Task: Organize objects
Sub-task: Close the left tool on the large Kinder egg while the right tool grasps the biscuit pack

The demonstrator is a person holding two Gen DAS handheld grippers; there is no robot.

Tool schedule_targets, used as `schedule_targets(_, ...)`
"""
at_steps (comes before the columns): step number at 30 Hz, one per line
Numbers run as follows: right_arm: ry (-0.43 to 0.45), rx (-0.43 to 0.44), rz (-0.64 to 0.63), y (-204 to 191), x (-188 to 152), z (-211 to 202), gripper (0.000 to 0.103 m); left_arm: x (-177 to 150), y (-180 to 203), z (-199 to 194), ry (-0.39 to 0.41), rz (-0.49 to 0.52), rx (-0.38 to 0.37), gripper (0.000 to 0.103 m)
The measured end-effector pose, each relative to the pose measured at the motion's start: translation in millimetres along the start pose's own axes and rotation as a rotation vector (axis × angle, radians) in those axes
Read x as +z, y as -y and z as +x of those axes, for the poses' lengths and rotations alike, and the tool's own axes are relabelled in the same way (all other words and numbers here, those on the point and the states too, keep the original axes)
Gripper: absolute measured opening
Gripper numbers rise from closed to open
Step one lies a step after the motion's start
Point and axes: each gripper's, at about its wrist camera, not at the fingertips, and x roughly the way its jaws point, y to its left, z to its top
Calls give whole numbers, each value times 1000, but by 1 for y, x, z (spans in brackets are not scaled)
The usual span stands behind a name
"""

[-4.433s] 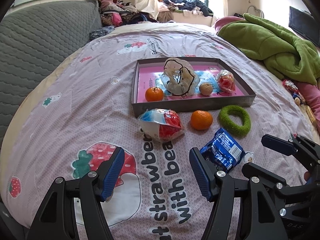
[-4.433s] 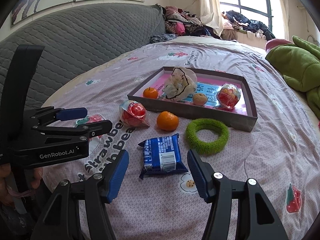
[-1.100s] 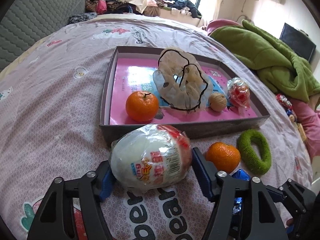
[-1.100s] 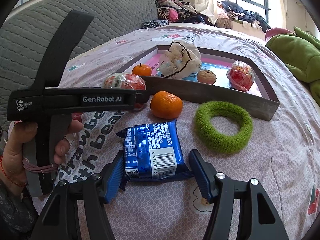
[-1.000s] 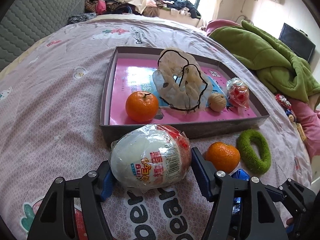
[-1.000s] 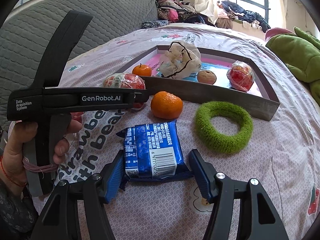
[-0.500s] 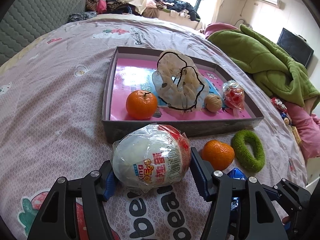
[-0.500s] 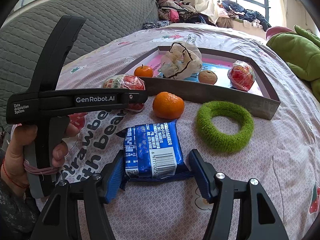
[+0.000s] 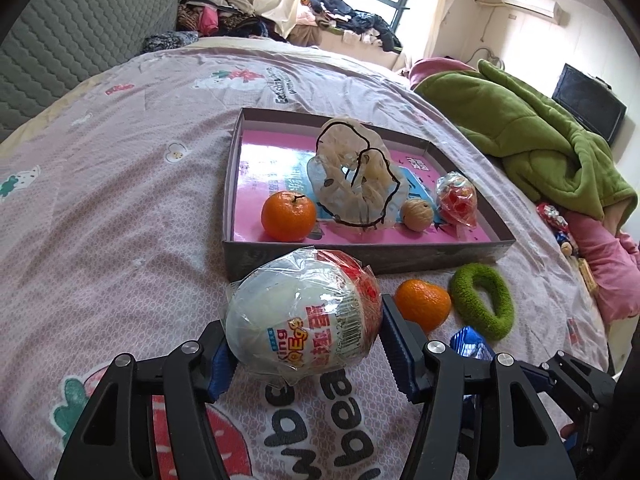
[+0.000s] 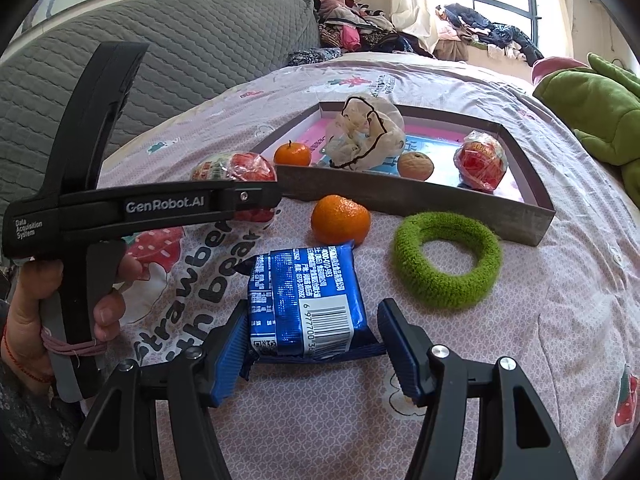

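Observation:
My left gripper [image 9: 306, 342] is shut on a wrapped white-and-red toy egg [image 9: 304, 312] and holds it just above the bedspread, in front of the shallow grey box [image 9: 360, 260]. The egg also shows behind the left gripper's body in the right wrist view [image 10: 234, 168]. My right gripper [image 10: 312, 342] is open around a blue snack packet [image 10: 306, 304] that lies on the bed; its pads [image 10: 234, 348] stand beside the packet's two sides. A loose tangerine [image 10: 340, 219] and a green fuzzy ring [image 10: 446, 260] lie in front of the box.
The box holds a tangerine [image 9: 288, 216], a crumpled plastic bag [image 9: 356, 184], a walnut [image 9: 417, 215] and a wrapped red sweet [image 9: 456, 200]. A green blanket [image 9: 532, 144] lies to the right. A grey quilted headboard [image 10: 180, 52] stands on the left.
My left gripper closed on the toy egg and has lifted it slightly over the last second. My right gripper came down around the blue packet and has stayed open there.

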Motion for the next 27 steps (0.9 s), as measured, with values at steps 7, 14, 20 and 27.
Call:
schedule_targets(7, 17, 3, 0, -1, 2, -8, 63, -2, 3, -15, 22, -4, 13, 65)
schedule_targets(14, 40, 3, 0, -1, 2, -18, 63, -6, 8, -31, 40, -2, 22, 65)
schedule_targets(20, 66, 0, 2, 1, 5, -28, 63, -8, 13, -46, 63, 3, 33, 65)
schedule_targets(27, 103, -17, 1, 2, 9, -43, 63, -9, 23, -60, 85, 19, 50, 65)
